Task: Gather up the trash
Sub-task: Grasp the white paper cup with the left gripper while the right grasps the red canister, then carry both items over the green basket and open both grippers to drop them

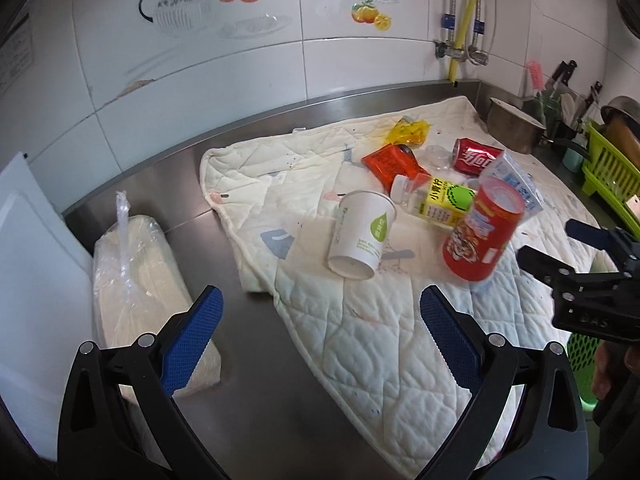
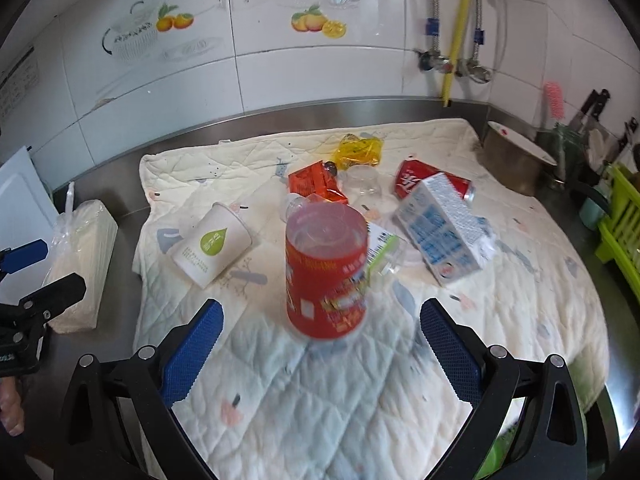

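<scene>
Trash lies on a quilted cream cloth (image 1: 360, 320) (image 2: 320, 392). A red snack canister (image 1: 482, 232) (image 2: 326, 272) stands tilted, blurred. A white paper cup (image 1: 360, 236) (image 2: 212, 244) lies on its side. There is also a white-blue milk carton (image 2: 444, 228), a crushed red cola can (image 1: 476, 158) (image 2: 412, 178), a yellow-labelled bottle (image 1: 440, 200), an orange wrapper (image 1: 390, 164) (image 2: 314, 182) and a yellow wrapper (image 1: 408, 132) (image 2: 358, 150). My left gripper (image 1: 320, 334) is open and empty before the cup. My right gripper (image 2: 320, 346) is open, just short of the canister.
A plastic-wrapped packet (image 1: 136, 276) (image 2: 86, 256) and a white board (image 1: 28, 272) lie left on the steel counter (image 1: 248, 412). A metal pot (image 1: 516, 124) (image 2: 516, 160), knives and a green rack (image 1: 612, 176) (image 2: 624, 232) stand at right.
</scene>
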Available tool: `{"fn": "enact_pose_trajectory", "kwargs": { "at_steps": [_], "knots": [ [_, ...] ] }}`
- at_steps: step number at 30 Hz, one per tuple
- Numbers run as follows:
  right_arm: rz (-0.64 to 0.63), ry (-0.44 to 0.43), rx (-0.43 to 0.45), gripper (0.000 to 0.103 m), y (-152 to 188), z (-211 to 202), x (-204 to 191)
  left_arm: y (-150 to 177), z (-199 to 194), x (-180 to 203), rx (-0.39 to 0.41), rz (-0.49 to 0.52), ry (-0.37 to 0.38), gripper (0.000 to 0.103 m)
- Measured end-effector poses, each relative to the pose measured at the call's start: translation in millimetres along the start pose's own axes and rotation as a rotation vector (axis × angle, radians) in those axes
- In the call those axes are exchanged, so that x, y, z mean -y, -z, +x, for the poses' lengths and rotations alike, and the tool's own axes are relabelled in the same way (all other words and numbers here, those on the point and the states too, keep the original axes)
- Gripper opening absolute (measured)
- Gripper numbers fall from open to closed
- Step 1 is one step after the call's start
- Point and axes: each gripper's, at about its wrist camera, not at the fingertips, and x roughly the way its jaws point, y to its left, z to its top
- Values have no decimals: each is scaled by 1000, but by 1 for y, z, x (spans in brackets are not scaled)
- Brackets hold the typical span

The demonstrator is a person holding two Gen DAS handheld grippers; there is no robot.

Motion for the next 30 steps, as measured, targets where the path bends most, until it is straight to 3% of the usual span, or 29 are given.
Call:
{"fn": "enact_pose_trajectory", "kwargs": {
  "at_steps": [8, 11, 13, 15, 16, 26, 30],
  "knots": [
    [-9, 22, -12, 93, -15, 40, 0, -21, 43, 2, -19, 23, 41, 97],
    [16, 7, -44, 78, -18, 54, 4, -29, 61, 6, -32, 33, 67, 97],
    [26, 5, -44, 76, -18, 58, 5, -34, 73, 9, -42, 42, 80, 97],
    [28, 1, -54, 61, -17, 61, 6, -38, 86, 12, -56, 51, 81, 97],
    [33, 3, -59, 61, -17, 62, 7, -40, 93, 14, -65, 54, 89, 97],
    [72, 0, -21, 60, -5, 17, 24, -46, 146, 24, -155, 80, 106, 91],
    [108, 28, -2, 61, 8, -15, 41, -46, 163, 25, -195, 63, 121, 80]
  ]
}}
